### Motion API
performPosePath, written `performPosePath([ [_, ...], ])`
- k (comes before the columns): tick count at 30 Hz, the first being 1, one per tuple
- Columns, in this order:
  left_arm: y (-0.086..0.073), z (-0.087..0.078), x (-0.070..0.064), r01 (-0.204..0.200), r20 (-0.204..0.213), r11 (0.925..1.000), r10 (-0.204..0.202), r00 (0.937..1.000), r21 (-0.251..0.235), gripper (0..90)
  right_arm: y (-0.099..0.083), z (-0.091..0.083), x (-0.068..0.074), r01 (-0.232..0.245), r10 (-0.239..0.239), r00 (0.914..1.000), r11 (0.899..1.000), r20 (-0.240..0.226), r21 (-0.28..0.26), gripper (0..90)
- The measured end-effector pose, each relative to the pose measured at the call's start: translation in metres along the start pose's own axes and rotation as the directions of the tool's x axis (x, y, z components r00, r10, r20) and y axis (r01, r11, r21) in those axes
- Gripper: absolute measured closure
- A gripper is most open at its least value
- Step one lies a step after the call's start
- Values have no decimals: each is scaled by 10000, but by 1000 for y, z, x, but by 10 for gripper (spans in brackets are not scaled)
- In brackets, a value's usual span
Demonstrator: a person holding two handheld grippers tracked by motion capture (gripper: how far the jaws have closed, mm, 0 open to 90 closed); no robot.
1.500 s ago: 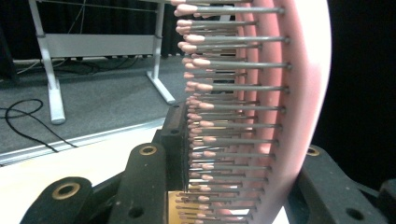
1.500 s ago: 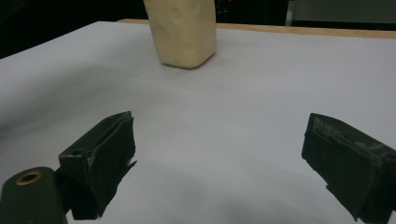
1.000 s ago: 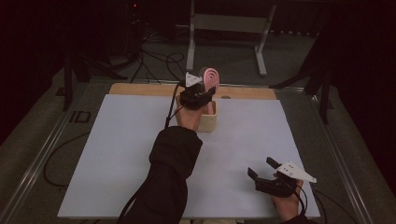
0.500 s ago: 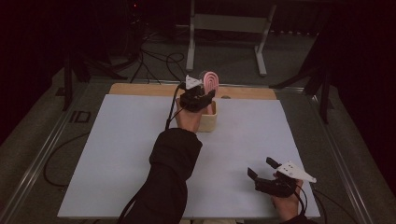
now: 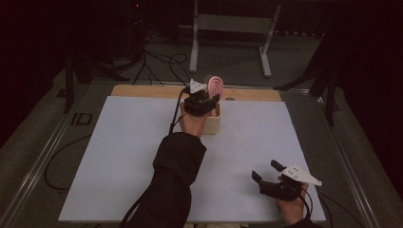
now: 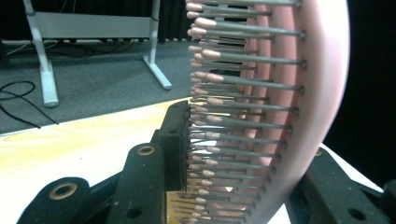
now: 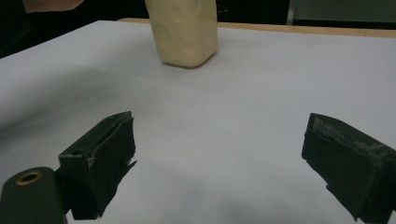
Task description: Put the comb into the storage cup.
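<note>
Two grippers, left gripper (image 5: 211, 97) clamped on pink hairbrush (image 5: 216, 86) above cream box (image 5: 211, 124), right gripper (image 5: 267, 171) w/ jaws spread wide, holding nothing, low over white table (image 5: 119, 152).

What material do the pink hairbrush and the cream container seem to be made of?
The hairbrush looks like smooth matte pink plastic or rubber, with thin grey, seemingly metal pins ending in pink ball tips. The container looks like glazed ceramic or plastic: pale cream, rounded corners, shallow dimples; which one is unclear.

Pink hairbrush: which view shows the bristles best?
Left gripper view: the pink hairbrush stands close-up, bristles distinct between the left gripper jaws. High view shows a small pink head above the beige holder.
</note>
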State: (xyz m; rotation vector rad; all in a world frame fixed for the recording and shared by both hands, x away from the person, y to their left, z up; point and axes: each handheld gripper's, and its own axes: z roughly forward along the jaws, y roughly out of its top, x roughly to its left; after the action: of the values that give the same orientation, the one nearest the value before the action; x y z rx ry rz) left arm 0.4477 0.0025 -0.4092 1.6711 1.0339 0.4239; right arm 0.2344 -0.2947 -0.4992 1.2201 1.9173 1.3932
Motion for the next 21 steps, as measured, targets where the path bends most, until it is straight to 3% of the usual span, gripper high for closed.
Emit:
performPosePath([
  [21, -10, 5, -1, 2, 28, 9996, -3, 10000, 274, 621, 0, 0, 0, 22, -22, 10000, 10000, -11, 10, 92],
])
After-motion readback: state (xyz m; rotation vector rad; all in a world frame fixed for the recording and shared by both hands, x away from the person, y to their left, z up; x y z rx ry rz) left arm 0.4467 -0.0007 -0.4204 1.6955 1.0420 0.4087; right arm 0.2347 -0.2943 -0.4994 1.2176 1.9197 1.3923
